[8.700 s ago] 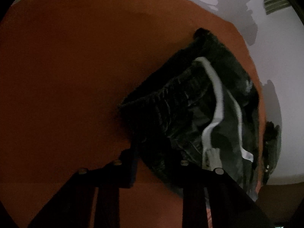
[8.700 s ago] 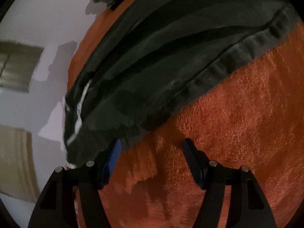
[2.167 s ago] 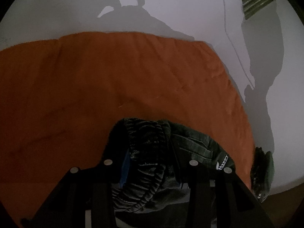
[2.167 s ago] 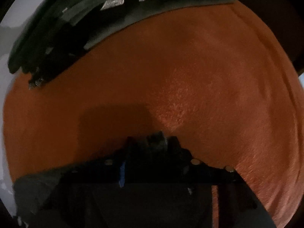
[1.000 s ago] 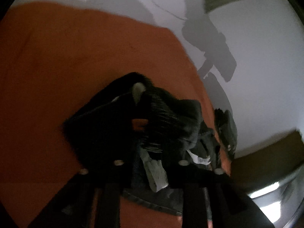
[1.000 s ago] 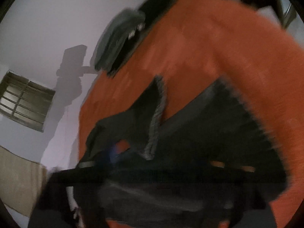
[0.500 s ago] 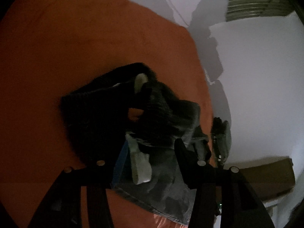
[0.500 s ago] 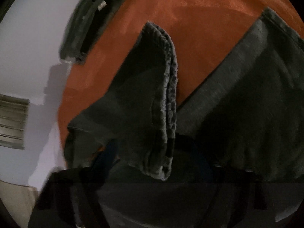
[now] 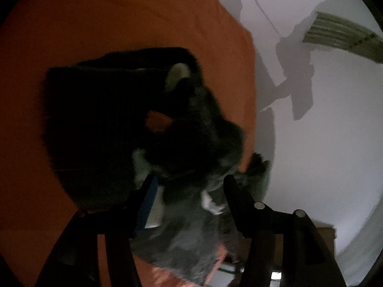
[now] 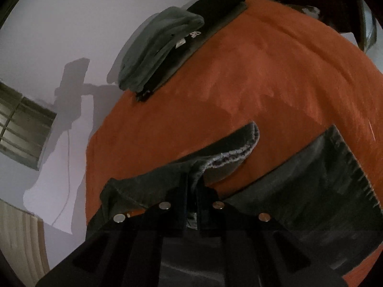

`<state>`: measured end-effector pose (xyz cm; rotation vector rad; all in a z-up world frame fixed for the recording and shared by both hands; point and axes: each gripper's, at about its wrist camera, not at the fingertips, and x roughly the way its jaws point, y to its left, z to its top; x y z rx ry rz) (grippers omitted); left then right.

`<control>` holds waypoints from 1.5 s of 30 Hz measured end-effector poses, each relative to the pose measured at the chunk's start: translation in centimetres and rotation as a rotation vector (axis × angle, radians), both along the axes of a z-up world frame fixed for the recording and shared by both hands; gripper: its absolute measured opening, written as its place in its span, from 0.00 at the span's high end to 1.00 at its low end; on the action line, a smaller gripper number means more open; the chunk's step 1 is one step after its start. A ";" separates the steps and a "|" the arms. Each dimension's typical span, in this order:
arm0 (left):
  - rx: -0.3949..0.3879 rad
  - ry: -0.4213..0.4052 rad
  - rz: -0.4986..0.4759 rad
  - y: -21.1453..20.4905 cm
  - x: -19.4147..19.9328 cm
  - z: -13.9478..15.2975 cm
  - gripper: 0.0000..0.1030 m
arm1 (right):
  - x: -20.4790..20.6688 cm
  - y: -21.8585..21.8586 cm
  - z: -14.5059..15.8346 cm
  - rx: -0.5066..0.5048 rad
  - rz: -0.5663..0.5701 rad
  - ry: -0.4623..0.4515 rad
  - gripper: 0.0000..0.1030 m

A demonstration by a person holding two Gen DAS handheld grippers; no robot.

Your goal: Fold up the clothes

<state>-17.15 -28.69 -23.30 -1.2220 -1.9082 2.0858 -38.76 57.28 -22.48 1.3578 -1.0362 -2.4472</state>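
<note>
Right gripper [image 10: 192, 199], low centre of the right wrist view: fingers pinched close together on a fold of the dark denim garment [image 10: 311, 191], clenched on its hem edge, which rises in a curled, frayed lip toward frame centre. Left gripper [image 9: 189, 186], lower centre of the left wrist view: fingers spread apart, released, with grey cloth of the same garment [image 9: 107, 119] bunched between and below them; whether a pad touches it cannot be told. The garment lies crumpled on the orange blanket [image 10: 263, 71], part flat, part heaped, one gap showing orange through. Judgement: a fold is under way; to do it well, keep the pinched edge taut and level, carry it across so edges meet, and let the free tongs pin the lower layer before release. Denim looks heavy, stiff at the seams, likely to hold a crease yet drag on the nappy fleece. Farther off, upper centre of the right view: a stack of folded clothes [image 10: 167, 45], grey over black, at the blanket's far edge against the pale wall [image 10: 59, 24].
</note>
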 end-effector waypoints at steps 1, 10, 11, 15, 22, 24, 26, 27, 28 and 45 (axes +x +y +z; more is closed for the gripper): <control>-0.009 0.000 0.004 0.1 -0.3 0.4 0.38 | 0.0 0.1 0.2 0.003 0.009 -0.005 0.96; -0.063 -0.300 0.094 0.8 -1.8 -1.2 0.25 | 0.2 0.5 1.0 0.039 0.035 -0.026 0.96; -0.083 -0.288 0.098 0.9 -1.9 -0.7 0.25 | 0.2 0.5 0.9 0.039 0.035 -0.030 0.96; -0.159 -0.240 0.117 1.3 -2.3 1.2 0.42 | 0.4 0.4 0.6 0.043 0.039 -0.042 0.96; -0.292 -0.155 0.150 2.0 -3.0 4.6 0.71 | 0.7 0.3 0.0 0.048 0.045 -0.064 0.96; -0.330 -0.130 0.159 2.2 -3.2 5.5 0.72 | 0.3 0.6 0.3 0.054 0.048 -0.062 0.96; -0.373 -0.091 0.151 2.3 -3.7 6.7 0.73 | -1.0 1.0 0.9 0.068 0.055 -0.059 0.96; -0.406 -0.028 0.092 2.1 -4.6 7.9 0.73 | -1.7 1.3 1.6 0.065 0.055 -0.051 0.96; -0.406 -0.002 0.061 1.7 -4.9 8.5 0.73 | -2.5 1.7 2.4 0.062 0.056 -0.044 0.96; -0.218 0.062 -0.185 -6.9 1.8 -2.8 0.71 | 4.9 17.7 -9.3 0.087 0.191 -0.227 0.96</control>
